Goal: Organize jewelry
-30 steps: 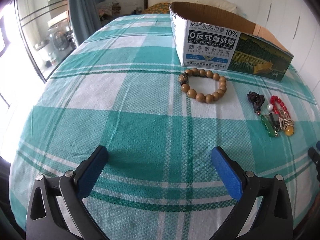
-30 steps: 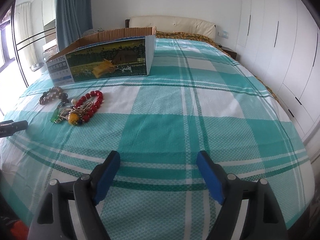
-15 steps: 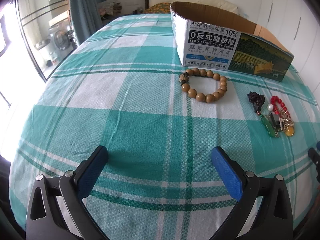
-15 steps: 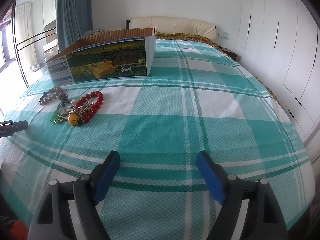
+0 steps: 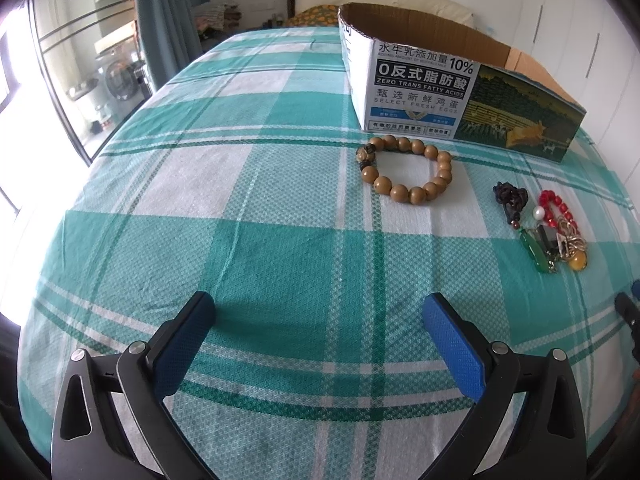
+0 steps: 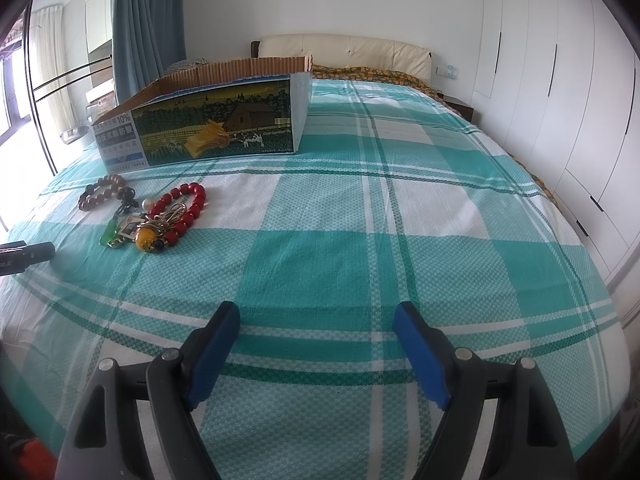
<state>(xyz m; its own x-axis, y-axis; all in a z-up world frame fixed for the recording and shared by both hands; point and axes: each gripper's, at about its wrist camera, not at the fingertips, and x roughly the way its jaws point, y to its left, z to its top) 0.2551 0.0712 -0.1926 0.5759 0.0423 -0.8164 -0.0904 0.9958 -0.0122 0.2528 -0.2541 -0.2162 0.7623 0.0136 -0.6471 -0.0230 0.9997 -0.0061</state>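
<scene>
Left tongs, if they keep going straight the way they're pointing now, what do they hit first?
Most likely the bedspread. The left tongs stand open and empty, angled down at bare checked cloth. The wooden bead bracelet lies farther on and slightly right, so they would probably land short of it, though depth is hard to judge.

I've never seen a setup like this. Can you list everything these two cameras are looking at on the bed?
Bedspread: one, teal and white plaid, covering the bed.
Cardboard box: one, open top, printed sides, standing on the bedspread at the far side.
Wooden bead bracelet: one, tan-brown, lying just in front of the box.
Red bead bracelet: one, red, beside the wooden one, in the jewelry pile.
Green pendant: one, green, in the pile.
Amber bead: one, yellow-orange, in the pile.
Dark knotted cord: one, blackish, at the pile's edge.
Curtain: one, blue-grey, by the window.
Wardrobe: white doors along the wall.
Left gripper: black, blue pads, open, empty.
Right gripper: same, open, empty.
</scene>
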